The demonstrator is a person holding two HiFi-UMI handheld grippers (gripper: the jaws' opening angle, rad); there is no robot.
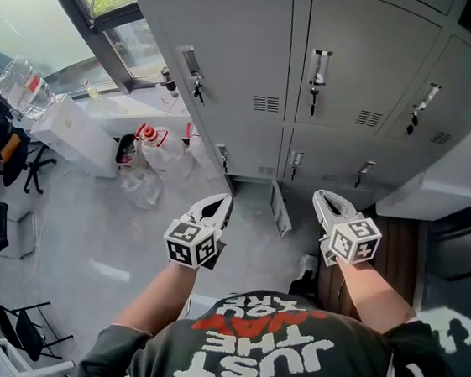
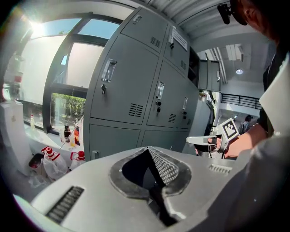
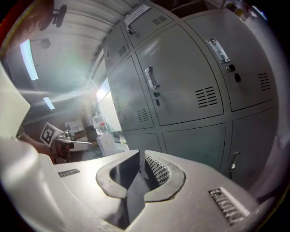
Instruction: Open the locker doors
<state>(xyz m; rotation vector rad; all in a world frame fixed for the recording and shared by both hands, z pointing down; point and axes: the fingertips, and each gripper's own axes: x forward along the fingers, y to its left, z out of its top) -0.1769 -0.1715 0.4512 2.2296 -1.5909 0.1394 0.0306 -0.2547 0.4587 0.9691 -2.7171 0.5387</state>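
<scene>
Both grippers are pinched together on nothing, with the left gripper (image 1: 222,203) and right gripper (image 1: 320,198) side by side, short of the grey metal locker doors (image 1: 226,47) straight ahead. Upper doors sit closed, their silvery pull handles (image 1: 319,70) upright. One small low door (image 1: 282,211) between the grippers looks swung out, about equally near either.
</scene>
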